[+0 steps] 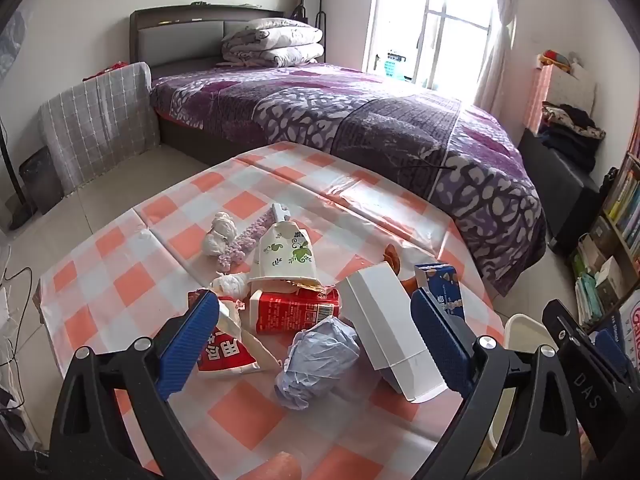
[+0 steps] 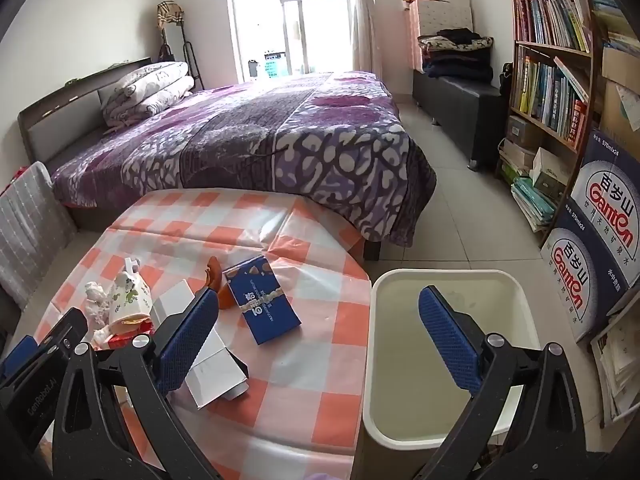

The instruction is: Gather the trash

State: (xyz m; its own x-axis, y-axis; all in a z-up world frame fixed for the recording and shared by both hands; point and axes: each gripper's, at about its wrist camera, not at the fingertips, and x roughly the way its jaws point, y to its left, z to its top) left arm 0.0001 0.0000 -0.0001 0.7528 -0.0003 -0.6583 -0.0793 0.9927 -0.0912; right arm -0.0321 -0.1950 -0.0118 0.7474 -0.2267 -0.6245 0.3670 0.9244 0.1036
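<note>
Checkered table (image 1: 120, 256) piled with trash, bin (image 2: 516, 292) empty: your left gripper (image 1: 316, 344) and right gripper (image 2: 320, 340) gape wide, nothing collected.

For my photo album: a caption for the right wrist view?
Open right gripper above white bin, beside checkered table.
</note>
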